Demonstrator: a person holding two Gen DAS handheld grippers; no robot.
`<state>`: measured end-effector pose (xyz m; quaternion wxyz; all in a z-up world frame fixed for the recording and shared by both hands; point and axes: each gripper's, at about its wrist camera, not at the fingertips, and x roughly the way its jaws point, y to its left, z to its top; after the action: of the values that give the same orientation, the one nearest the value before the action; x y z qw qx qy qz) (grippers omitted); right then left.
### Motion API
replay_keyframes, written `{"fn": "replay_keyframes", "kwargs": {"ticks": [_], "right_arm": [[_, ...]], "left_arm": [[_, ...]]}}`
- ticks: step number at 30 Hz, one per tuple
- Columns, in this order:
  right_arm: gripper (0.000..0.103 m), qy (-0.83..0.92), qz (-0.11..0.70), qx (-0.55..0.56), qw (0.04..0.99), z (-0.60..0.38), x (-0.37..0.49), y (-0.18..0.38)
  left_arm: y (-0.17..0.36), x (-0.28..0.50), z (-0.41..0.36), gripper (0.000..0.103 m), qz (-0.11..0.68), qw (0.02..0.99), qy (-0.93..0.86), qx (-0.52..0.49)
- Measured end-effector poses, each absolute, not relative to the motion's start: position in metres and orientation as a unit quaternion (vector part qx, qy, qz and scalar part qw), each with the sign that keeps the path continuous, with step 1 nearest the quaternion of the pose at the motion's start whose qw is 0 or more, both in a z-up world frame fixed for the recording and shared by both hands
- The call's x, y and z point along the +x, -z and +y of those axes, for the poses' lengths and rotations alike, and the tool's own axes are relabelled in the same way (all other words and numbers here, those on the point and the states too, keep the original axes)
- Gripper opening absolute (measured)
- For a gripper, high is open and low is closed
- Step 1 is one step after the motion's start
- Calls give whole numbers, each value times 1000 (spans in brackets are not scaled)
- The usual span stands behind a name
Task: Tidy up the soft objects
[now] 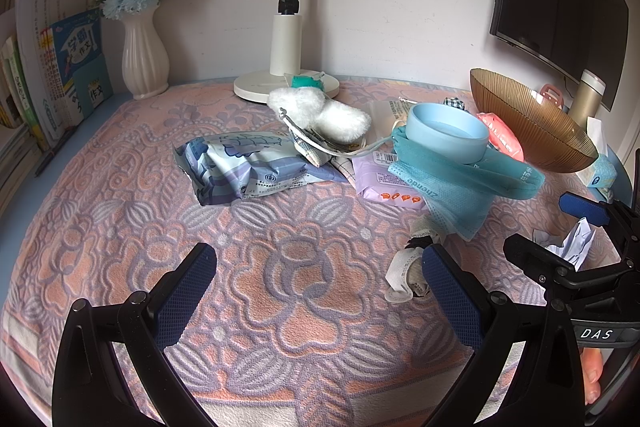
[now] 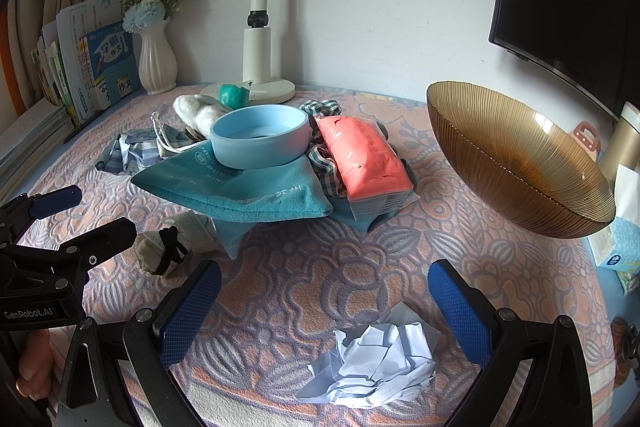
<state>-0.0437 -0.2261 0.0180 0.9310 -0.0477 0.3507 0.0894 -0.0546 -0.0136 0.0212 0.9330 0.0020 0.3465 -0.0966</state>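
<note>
Because your right tool (image 2: pixel 324 315) straddles the crumpled paper (image 2: pixel 376 367) with jaws spread, you seem set to grab it; your left tool (image 1: pixel 320 291) gapes empty over the table (image 1: pixel 120 227).

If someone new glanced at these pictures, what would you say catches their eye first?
Probably the heap in the middle of the patterned towel: a light blue bowl sits on a teal cloth, with a coral-red packet beside it. To the right, a ribbed amber bowl stands tilted. Nearest the camera, a crumpled paper ball lies between the open right tongs.
</note>
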Motion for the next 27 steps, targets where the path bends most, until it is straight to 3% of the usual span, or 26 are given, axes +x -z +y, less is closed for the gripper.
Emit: {"fn": "replay_keyframes", "kwargs": {"ticks": [27], "right_arm": [[103,-91,352,-49,930,-226,-43,-15]], "left_arm": [[-20,-55,-15,102,347,933,98,2]]}}
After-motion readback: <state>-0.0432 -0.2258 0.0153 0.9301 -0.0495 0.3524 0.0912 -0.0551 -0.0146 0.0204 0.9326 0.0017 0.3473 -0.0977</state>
